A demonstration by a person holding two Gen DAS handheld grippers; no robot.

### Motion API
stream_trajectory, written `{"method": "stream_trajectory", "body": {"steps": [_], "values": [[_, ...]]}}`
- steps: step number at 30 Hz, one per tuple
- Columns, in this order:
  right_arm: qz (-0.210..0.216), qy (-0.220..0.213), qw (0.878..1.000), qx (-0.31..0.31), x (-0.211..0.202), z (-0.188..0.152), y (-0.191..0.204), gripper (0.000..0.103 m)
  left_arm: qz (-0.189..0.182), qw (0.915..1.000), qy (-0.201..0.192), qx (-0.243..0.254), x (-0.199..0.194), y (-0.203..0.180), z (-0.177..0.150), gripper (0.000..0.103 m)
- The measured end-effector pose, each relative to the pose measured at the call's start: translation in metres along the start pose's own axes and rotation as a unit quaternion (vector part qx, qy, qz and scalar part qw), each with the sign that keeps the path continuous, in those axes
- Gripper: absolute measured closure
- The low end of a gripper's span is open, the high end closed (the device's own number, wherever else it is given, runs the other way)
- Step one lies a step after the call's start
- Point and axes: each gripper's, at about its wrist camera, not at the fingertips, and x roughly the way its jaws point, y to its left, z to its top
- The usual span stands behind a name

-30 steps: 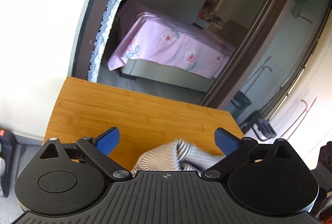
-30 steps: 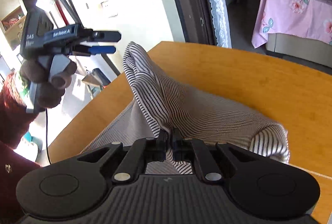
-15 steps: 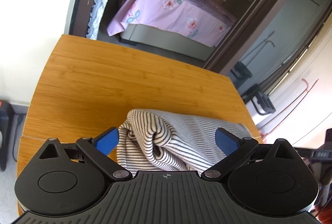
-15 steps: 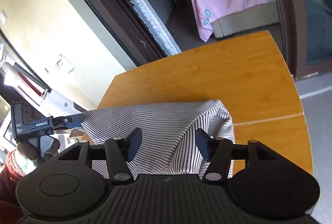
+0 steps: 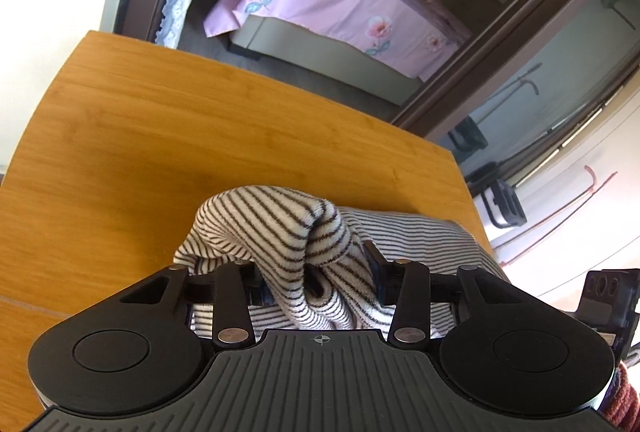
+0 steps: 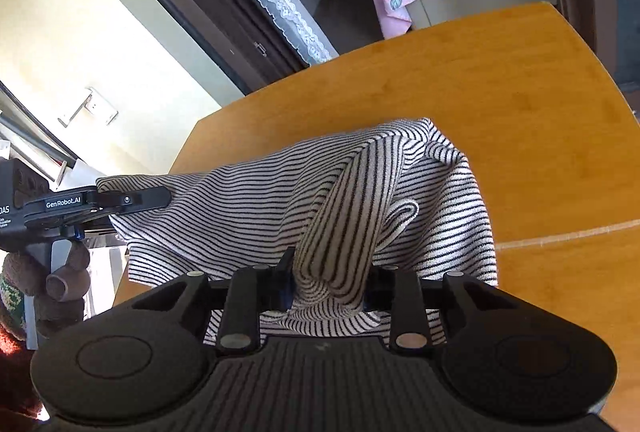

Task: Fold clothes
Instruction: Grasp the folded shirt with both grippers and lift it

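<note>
Left gripper (image 5: 318, 282), jaws clenched on a bunched fold of the striped garment (image 6: 360, 188); right gripper (image 6: 328, 282), jaws clamped on another fold. Garment droops over the wooden bench (image 5: 180, 136), left gripper gripping its nine-o'clock edge.

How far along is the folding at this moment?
Early stage. Done: both grippers have a hold, the left gripper and right gripper each shut on a bunch of the striped garment. In hand: spreading it over the table. Left: no neat fold shows yet.
</note>
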Motion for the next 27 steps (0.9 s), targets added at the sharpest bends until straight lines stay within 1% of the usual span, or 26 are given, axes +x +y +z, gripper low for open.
{"method": "stream_trajectory", "body": {"steps": [1, 3, 5, 7, 11, 14, 16, 18, 20, 21, 22, 23, 25, 27], "values": [[-0.002, -0.013, 1.000, -0.007, 0.001, 0.011, 0.002, 0.078, -0.001, 1.0000, -0.006, 0.000, -0.002, -0.002, 0.004, 0.066], [0.005, -0.041, 0.999, -0.019, -0.006, 0.030, 0.008, 0.080, -0.002, 0.9998, -0.017, 0.000, -0.007, -0.007, 0.011, 0.066], [0.013, -0.063, 0.997, -0.042, -0.024, 0.038, 0.010, 0.082, -0.006, 0.9993, -0.028, 0.023, -0.020, -0.019, 0.004, 0.067], [0.017, -0.072, 0.996, -0.058, -0.040, 0.039, 0.008, 0.082, -0.014, 0.9987, -0.031, 0.039, -0.032, -0.029, -0.013, 0.067], [0.014, -0.058, 0.996, -0.067, -0.058, 0.021, -0.004, 0.082, -0.040, 0.9977, -0.019, 0.050, -0.047, -0.043, -0.058, 0.066], [-0.002, -0.031, 0.996, -0.078, -0.058, -0.005, -0.016, 0.082, -0.046, 0.9978, 0.000, 0.047, -0.048, -0.043, -0.090, 0.066], [-0.014, -0.010, 0.997, -0.073, -0.050, -0.020, -0.023, 0.082, -0.038, 0.9985, 0.019, 0.033, -0.042, -0.035, -0.105, 0.066], [-0.026, 0.002, 0.997, -0.069, -0.045, -0.032, -0.028, 0.081, -0.024, 0.9989, 0.035, 0.019, -0.036, -0.025, -0.114, 0.065], [-0.029, 0.001, 0.997, -0.069, -0.043, -0.038, -0.030, 0.081, -0.008, 0.9989, 0.047, 0.006, -0.032, -0.016, -0.119, 0.060], [-0.029, -0.001, 0.997, -0.065, -0.042, -0.040, -0.030, 0.081, -0.011, 0.9990, 0.043, 0.003, -0.032, -0.014, -0.120, 0.060], [-0.029, -0.004, 0.997, -0.064, -0.042, -0.041, -0.030, 0.081, -0.009, 0.9991, 0.042, 0.004, -0.033, -0.015, -0.119, 0.059], [-0.031, -0.006, 0.997, -0.067, -0.042, -0.042, -0.029, 0.080, -0.001, 0.9992, 0.038, 0.012, -0.034, -0.018, -0.120, 0.056], [-0.035, -0.008, 0.997, -0.072, -0.041, -0.043, -0.028, 0.080, 0.022, 0.9986, 0.028, 0.039, -0.034, -0.028, -0.119, 0.053], [-0.038, -0.010, 0.996, -0.074, -0.041, -0.044, -0.027, 0.080, 0.028, 0.9980, 0.024, 0.051, -0.035, -0.033, -0.120, 0.053]]}}
